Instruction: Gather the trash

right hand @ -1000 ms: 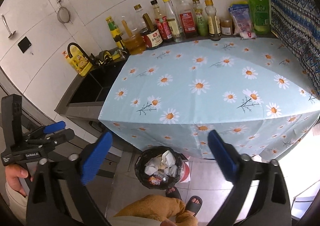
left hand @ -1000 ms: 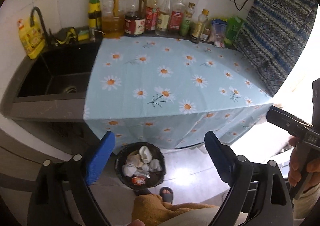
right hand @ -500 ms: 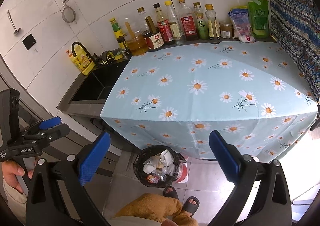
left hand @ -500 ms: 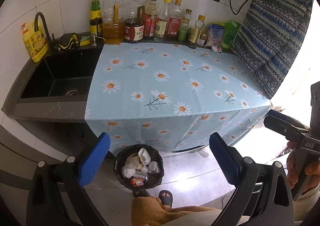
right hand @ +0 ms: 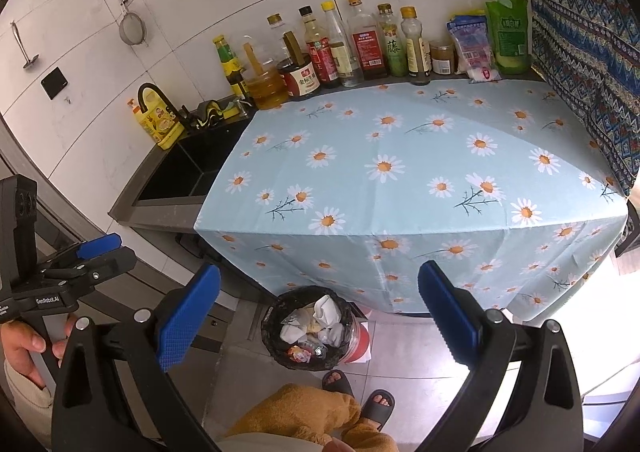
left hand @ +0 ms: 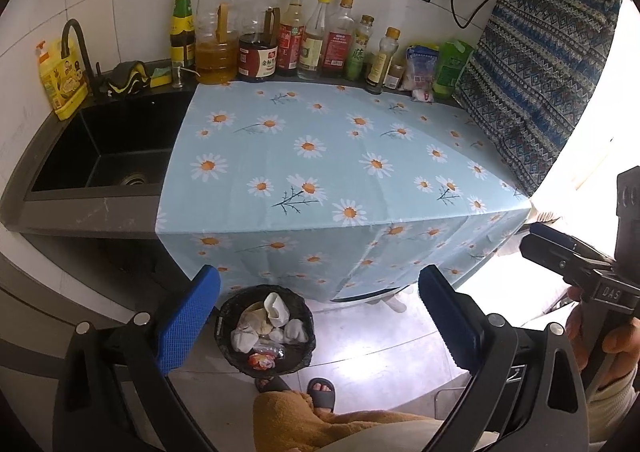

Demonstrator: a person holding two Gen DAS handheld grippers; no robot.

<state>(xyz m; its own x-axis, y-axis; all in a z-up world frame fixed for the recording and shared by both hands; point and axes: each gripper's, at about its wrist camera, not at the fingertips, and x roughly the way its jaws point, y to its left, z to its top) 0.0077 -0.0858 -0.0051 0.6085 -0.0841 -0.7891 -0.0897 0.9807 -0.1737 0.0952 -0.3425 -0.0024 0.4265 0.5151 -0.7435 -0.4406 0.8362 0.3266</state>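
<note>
The left claw (left hand: 318,316) hangs with its blue-padded fingers (left hand: 188,322) spread wide apart, gripping nothing. The right claw (right hand: 318,316) is likewise wide apart and holds nothing. In the left wrist view the right claw shows again at 3 o'clock (left hand: 540,244), gripped by the person's right hand (left hand: 618,336); seen side-on there, its gap cannot be judged. In the right wrist view the left claw sits at 9 o'clock (right hand: 102,248), held by the left hand (right hand: 22,346).

The trash (left hand: 266,326), crumpled white paper with a red-and-orange wrapper (left hand: 261,360), lies inside a black-lined trash bin (left hand: 228,308) on the tiled floor (left hand: 380,348). The bin stands at 6 o'clock, just below the hanging edge of the daisy-print blue cloth (left hand: 320,155) that covers the tabletop (left hand: 80,211). The person's slippered feet (left hand: 320,392) are just beside the bin.

At 12 o'clock a row of sauce and oil bottles (left hand: 296,39) lines the tiled wall. A black sink (left hand: 104,155) lies at 9 o'clock, with a yellow detergent bottle (left hand: 62,83) beside its faucet (left hand: 76,39). A patterned blue curtain (left hand: 540,75) hangs at 2 o'clock.
</note>
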